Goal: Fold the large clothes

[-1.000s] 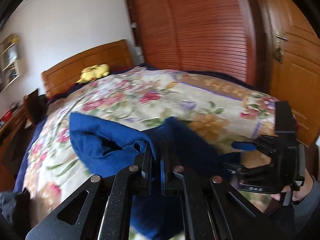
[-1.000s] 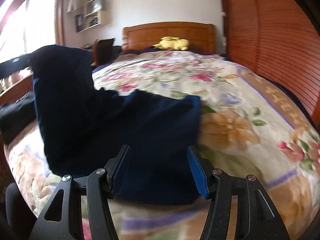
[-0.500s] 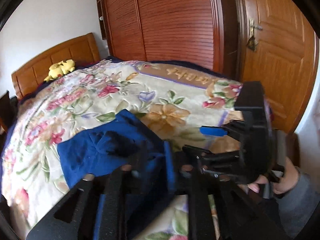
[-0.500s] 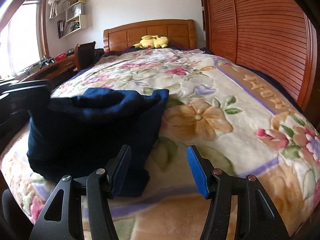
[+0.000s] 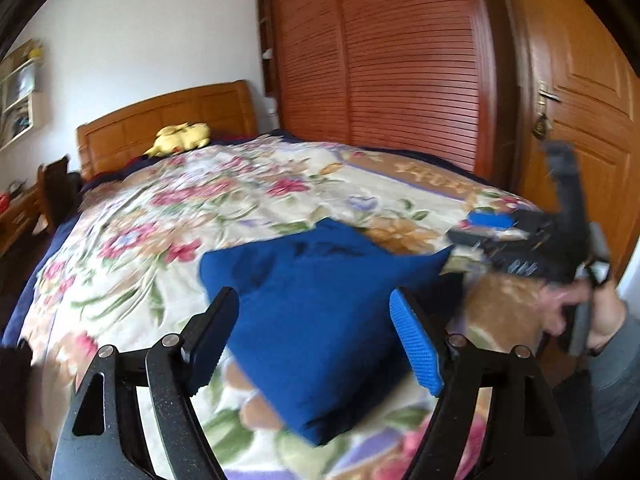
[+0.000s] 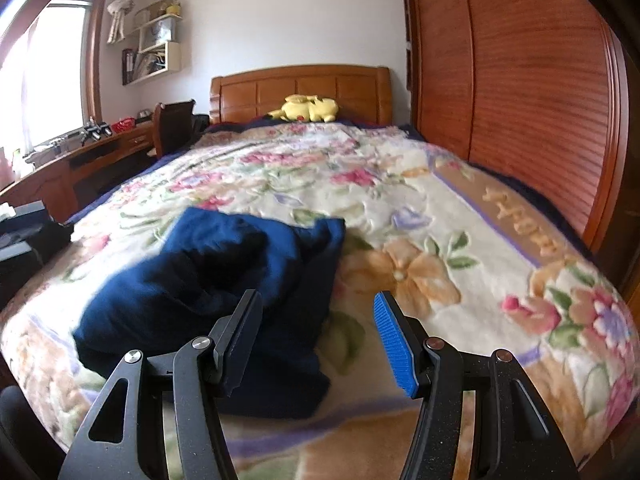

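At the lower middle of the left wrist view, the blue garment (image 5: 320,320) lies folded on the flowered bedspread (image 5: 160,240). The left gripper (image 5: 316,340) has just been opening, nothing pinched; the right gripper (image 6: 316,340) hangs wide, empty. Next probably calls for tidying or another fold.

Your right hand-held gripper (image 5: 486,236) is smeared by motion in the left wrist view, so you cannot read how its jaws stand there. Your hand (image 5: 576,312) behind it blurs too. The blue garment (image 6: 224,296) hides the bed cover (image 6: 420,200) beneath it, and its near edge is soft.
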`<state>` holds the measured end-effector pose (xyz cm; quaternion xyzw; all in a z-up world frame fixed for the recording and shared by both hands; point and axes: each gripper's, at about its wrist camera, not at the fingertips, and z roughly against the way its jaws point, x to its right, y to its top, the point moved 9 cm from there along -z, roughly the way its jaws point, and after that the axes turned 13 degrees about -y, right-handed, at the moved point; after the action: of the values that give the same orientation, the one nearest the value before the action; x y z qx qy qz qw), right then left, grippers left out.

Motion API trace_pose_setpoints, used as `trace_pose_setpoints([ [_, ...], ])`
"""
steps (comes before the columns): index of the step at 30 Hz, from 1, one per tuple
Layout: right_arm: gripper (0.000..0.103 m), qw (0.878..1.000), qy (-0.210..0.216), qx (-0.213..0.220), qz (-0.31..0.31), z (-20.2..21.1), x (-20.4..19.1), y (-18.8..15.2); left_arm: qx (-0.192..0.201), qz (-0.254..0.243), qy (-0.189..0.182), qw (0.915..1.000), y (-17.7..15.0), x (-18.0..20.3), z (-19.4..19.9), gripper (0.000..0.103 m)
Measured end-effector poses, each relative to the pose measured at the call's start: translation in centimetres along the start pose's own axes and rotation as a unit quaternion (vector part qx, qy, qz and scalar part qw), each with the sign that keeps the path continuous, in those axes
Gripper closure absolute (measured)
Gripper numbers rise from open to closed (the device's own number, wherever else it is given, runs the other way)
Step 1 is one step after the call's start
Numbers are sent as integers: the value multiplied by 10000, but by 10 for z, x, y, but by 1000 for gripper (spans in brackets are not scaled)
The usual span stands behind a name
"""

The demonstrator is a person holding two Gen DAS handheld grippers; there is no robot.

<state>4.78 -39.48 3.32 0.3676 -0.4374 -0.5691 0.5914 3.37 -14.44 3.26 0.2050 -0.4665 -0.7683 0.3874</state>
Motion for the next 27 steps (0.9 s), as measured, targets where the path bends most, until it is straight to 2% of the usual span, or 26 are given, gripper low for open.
trace_pose_setpoints([
  [4,43,9998,125,98,74,13,-15,13,-32,206,269,9994,-22,-33,-2,24],
  [8,43,9985,444,67,321,20,-43,20,47,515,269,9983,-38,-56,-3,24],
  [12,43,9935,833,-88,770,20,-79,13,49,669,315,9972,-51,-72,-4,24],
  [16,43,9912,735,-267,1072,8,-91,0,36,756,358,9965,-61,-85,-3,24],
  [23,43,9886,678,-720,1132,-11,-83,-14,43,756,402,9963,-72,-95,-1,24],
  [27,43,9866,773,-902,1115,-17,-91,-8,16,802,346,9962,-76,-97,-4,24],
])
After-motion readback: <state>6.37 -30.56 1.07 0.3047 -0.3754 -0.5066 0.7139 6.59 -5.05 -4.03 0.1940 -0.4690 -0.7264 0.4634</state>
